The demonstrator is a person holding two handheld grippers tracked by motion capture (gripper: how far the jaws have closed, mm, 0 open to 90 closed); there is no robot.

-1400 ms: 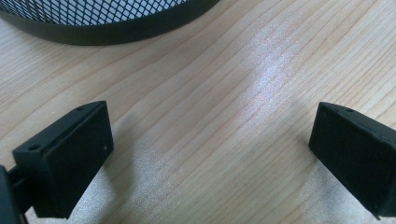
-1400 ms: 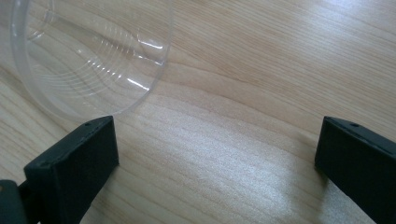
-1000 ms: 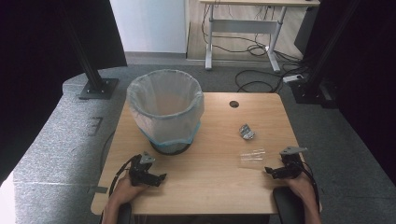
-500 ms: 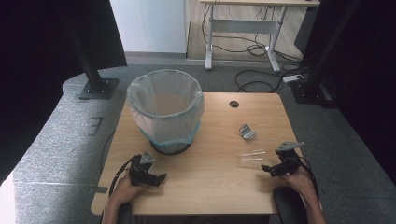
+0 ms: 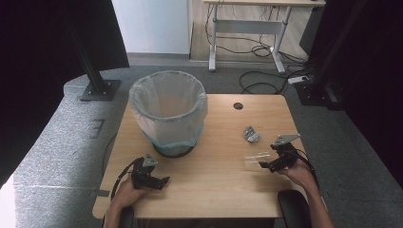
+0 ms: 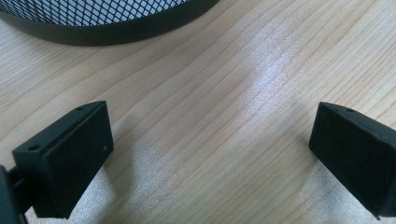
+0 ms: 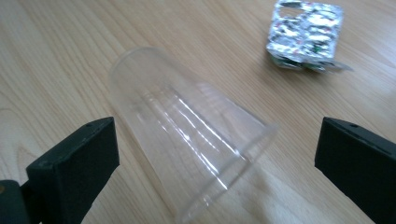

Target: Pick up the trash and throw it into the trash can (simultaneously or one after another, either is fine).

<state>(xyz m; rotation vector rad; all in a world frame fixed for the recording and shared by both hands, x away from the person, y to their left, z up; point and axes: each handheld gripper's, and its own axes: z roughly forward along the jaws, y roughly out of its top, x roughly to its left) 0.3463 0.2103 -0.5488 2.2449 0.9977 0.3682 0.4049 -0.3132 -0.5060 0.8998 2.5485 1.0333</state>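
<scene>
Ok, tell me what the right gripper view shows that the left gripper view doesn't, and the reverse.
Right gripper view alone: a clear plastic cup lying on its side between the open jaws of the right gripper, with a crumpled silver blister pack beyond it. Left gripper view alone: the black mesh base of the bin, with nothing between the open jaws of the left gripper. Shared: the same light wooden table and a pair of black jaws spread wide.

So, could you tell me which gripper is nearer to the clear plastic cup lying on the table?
The right gripper: its open fingers flank the clear plastic cup without touching it. The left gripper sits across the table, beside the bin.
</scene>
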